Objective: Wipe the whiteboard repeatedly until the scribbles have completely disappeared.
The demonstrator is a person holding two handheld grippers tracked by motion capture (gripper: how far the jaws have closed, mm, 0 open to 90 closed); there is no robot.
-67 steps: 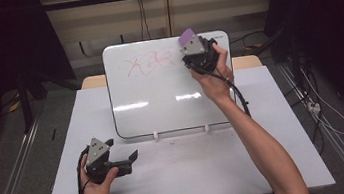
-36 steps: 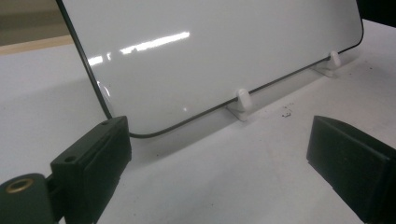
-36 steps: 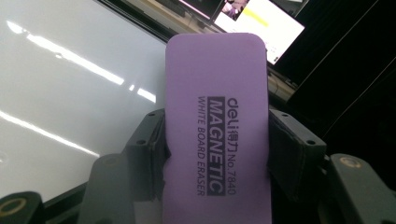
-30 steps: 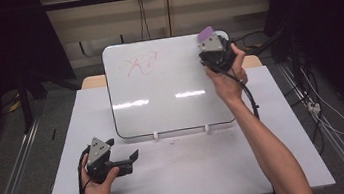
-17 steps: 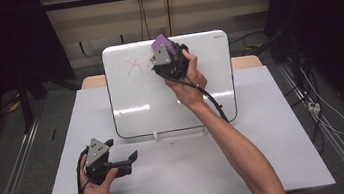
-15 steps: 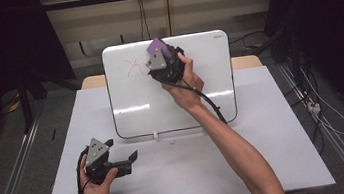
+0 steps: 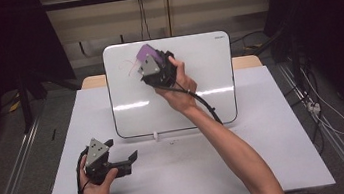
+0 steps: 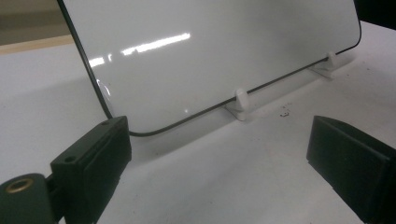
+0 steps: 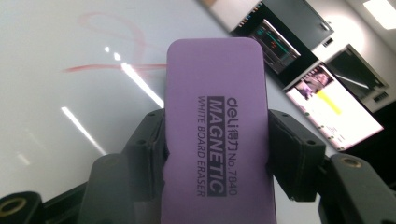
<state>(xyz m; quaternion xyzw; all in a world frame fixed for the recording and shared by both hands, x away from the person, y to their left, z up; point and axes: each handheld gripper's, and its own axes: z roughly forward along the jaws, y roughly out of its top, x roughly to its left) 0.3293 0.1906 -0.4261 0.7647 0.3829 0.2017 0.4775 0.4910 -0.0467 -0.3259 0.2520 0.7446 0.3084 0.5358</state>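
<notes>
A white whiteboard [image 7: 200, 93] stands tilted on small white clips [image 7: 156, 135] at the back of the table. My right gripper [image 7: 149, 63] is shut on a purple magnetic eraser [image 7: 144, 54] and holds it against the board's upper left part. In the right gripper view the eraser [image 9: 217, 130] sits between both jaws, with faint red marks [image 9: 116, 51] on the board [image 9: 56, 93] just beyond it. My left gripper [image 7: 121, 151] rests open in a hand at the front left. Its jaws [image 8: 219, 163] stand wide apart, nothing between them, facing the board's lower edge [image 8: 210, 51].
The white tabletop [image 7: 268, 155] stretches in front of and to the right of the board. A black cable [image 7: 201, 103] trails from the right gripper across the board. Floor rails [image 7: 13, 168] and loose cables [image 7: 323, 112] lie beside the table.
The right hand swept the eraser from the board's upper right corner leftward to its upper left, wiping away most of the red scribble. The left gripper stayed put.
</notes>
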